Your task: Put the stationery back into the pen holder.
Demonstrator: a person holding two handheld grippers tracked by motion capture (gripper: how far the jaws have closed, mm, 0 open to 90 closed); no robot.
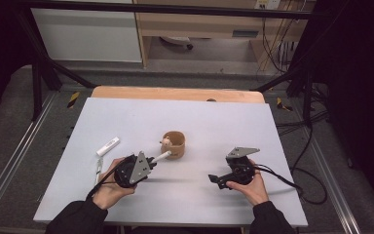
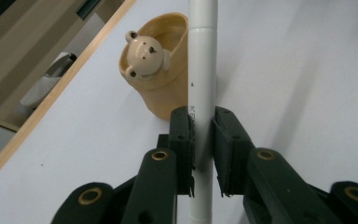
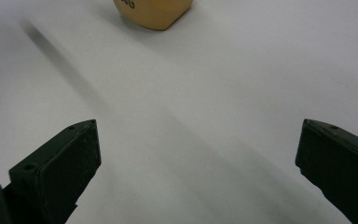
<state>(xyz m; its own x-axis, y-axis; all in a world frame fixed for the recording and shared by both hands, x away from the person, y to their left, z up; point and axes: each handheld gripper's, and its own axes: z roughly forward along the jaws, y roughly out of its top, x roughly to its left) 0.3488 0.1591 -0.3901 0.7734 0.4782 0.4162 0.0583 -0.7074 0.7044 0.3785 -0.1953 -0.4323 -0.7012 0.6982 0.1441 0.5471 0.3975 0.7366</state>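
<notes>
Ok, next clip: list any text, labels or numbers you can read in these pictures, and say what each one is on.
"K": the one clear letter of dark print on the white pen, at the left gripper; the rest is hidden behind its fingers.
Dark print on the tan bear cup in the right gripper view: cut off and blurred, unreadable.
Label on the white stick on the table: too small to read.

Bright even light, soft shadows, dark edges
</notes>
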